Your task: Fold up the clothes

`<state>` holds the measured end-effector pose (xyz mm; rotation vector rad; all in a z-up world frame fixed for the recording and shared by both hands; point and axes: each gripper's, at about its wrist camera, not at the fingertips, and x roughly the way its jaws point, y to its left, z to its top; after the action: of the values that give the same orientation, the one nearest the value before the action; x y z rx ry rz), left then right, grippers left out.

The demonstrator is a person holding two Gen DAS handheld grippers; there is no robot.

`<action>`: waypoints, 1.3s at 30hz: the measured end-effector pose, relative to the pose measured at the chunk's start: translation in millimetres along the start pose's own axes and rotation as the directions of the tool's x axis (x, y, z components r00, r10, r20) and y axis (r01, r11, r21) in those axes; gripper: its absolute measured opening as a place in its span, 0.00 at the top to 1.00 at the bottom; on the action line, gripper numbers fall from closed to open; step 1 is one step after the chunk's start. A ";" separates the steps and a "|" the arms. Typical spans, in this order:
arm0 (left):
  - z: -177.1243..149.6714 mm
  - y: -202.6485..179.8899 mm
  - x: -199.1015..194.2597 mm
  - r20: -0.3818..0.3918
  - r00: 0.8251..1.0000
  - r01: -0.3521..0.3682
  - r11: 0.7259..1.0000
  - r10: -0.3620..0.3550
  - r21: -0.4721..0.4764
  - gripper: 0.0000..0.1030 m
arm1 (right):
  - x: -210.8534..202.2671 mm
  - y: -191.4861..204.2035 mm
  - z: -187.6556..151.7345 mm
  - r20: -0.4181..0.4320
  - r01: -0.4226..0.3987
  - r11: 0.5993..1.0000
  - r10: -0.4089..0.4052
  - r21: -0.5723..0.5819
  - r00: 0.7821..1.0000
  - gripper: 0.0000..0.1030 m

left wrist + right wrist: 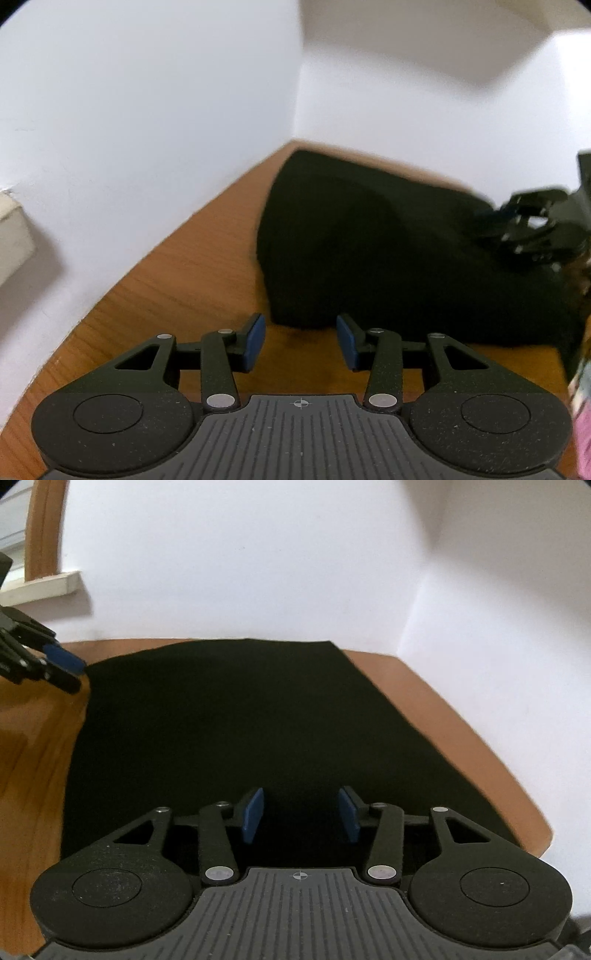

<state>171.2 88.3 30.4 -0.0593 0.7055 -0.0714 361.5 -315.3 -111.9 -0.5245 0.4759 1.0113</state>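
A black garment (388, 251) lies folded on a brown wooden table (177, 273), reaching toward the corner of the walls. In the right wrist view the same black garment (240, 716) spreads flat as a rough rectangle. My left gripper (301, 341) is open over bare wood, just short of the garment's near left edge, with nothing between its blue pads. My right gripper (301, 816) is open low over the garment's near part, also holding nothing. Each gripper shows in the other's view: the right gripper (532, 225) at the garment's far right, the left gripper (62, 668) at its left edge.
White walls (147, 110) close the table on the left and back, meeting in a corner (295, 140). A pale ledge (55, 583) juts from the wall at the left. The table's rounded right edge (517, 786) runs beside the garment. Something pink (583, 435) shows at the far right.
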 end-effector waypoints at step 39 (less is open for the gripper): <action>-2.8 10.2 8.0 0.029 0.980 -0.199 0.974 0.197 0.111 0.87 | 7.2 33.7 -18.2 0.048 0.117 0.993 -0.116 -0.017 0.992 0.55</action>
<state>175.9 97.7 22.3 0.1198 0.6853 0.0800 332.6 -307.1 -136.8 -0.5392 0.3889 0.9156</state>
